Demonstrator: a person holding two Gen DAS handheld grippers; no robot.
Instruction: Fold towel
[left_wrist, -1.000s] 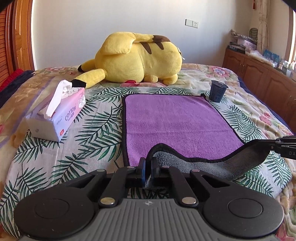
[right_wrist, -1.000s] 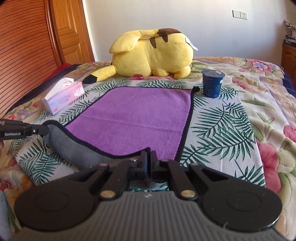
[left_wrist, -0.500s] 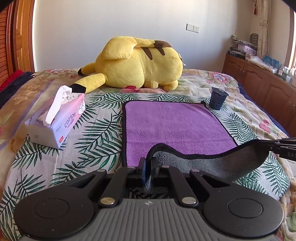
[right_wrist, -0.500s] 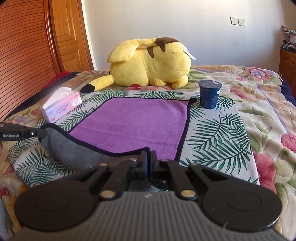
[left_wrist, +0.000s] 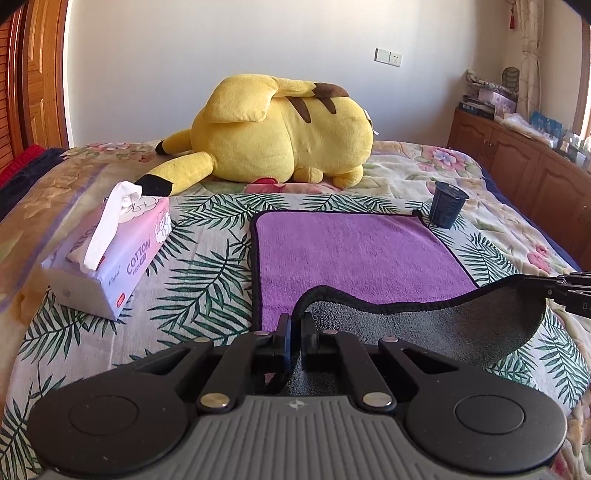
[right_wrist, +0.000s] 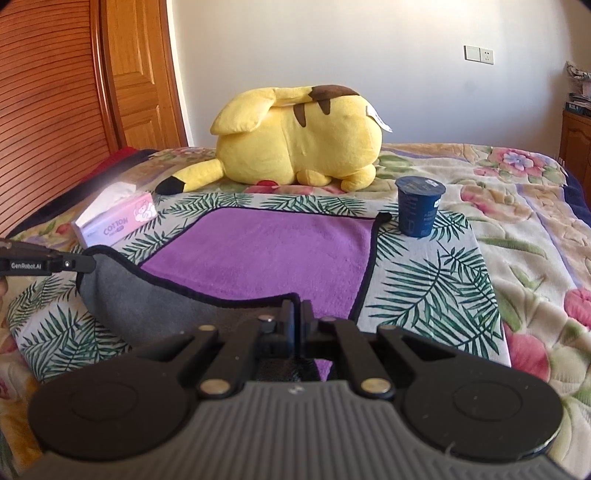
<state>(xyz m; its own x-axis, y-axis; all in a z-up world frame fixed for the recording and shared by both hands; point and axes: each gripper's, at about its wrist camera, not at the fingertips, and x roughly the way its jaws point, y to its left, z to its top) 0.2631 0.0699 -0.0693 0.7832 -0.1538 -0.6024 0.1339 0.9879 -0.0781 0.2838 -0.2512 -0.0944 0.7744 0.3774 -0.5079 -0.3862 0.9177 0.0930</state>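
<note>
A purple towel (left_wrist: 354, 254) with a black hem and grey underside lies on the bed; it also shows in the right wrist view (right_wrist: 266, 258). My left gripper (left_wrist: 295, 325) is shut on its near left corner. My right gripper (right_wrist: 297, 314) is shut on its near right corner. The near edge is lifted off the bed and curls back over the towel, grey side (left_wrist: 461, 325) up, sagging between the two grippers. Each gripper's tip shows at the edge of the other's view, the right one (left_wrist: 565, 288) and the left one (right_wrist: 44, 262).
A large yellow plush toy (left_wrist: 280, 129) lies behind the towel. A dark blue cup (left_wrist: 447, 205) stands at the towel's far right corner. A pink tissue box (left_wrist: 114, 254) sits to the left. A wooden cabinet (left_wrist: 524, 162) runs along the right; a wooden door (right_wrist: 136, 74) is at the left.
Both grippers have risen and moved forward with the near edge of the towel. More grey underside shows and less purple stays uncovered.
</note>
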